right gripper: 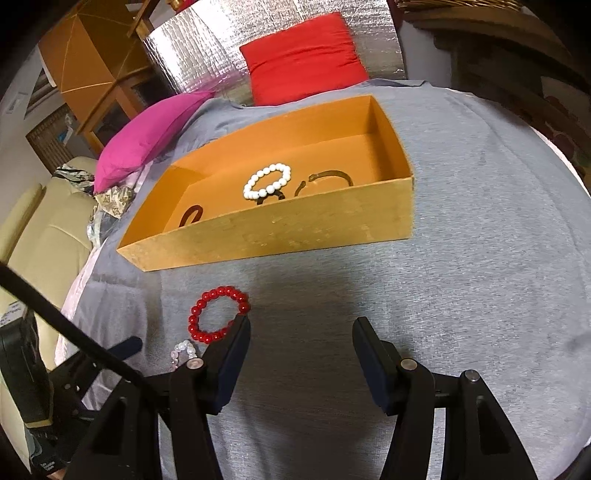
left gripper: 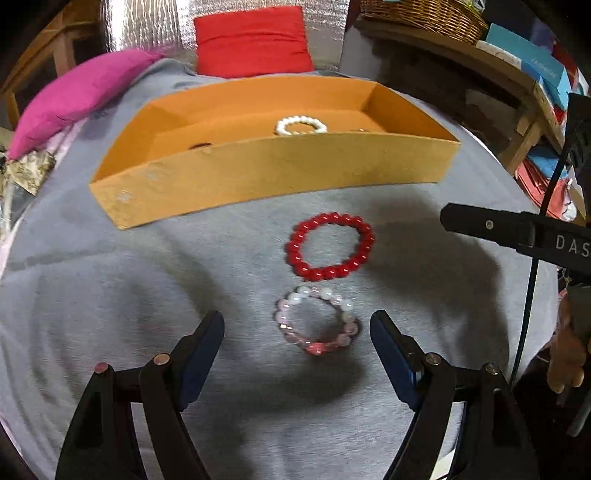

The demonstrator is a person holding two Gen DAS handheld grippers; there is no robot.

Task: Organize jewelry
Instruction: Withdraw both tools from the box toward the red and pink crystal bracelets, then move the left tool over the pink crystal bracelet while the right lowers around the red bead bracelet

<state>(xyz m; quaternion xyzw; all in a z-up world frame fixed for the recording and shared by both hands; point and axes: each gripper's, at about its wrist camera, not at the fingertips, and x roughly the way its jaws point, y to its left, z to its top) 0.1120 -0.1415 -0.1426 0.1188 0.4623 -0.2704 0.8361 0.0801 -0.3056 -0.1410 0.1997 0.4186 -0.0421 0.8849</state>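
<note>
A pink-and-white bead bracelet (left gripper: 317, 320) lies on the grey cloth between the open fingers of my left gripper (left gripper: 297, 322), which is empty. A red bead bracelet (left gripper: 330, 245) lies just beyond it, before the orange box (left gripper: 258, 177). The box holds a white bead bracelet (left gripper: 301, 125) and dark bracelets. In the right wrist view my right gripper (right gripper: 301, 328) is open and empty over bare cloth. The red bracelet (right gripper: 218, 318) touches its left finger's side. The pink bracelet (right gripper: 183, 352) is partly hidden. The box (right gripper: 295, 225) holds the white bracelet (right gripper: 266, 181) and brown bangles (right gripper: 325, 179).
A magenta cushion (left gripper: 77, 96) and a red cushion (left gripper: 251, 40) lie behind the box. A wooden shelf with a wicker basket (left gripper: 424, 14) stands at the right. The right gripper's finger (left gripper: 491, 225) reaches in from the right. A cream sofa (right gripper: 37, 236) is at the left.
</note>
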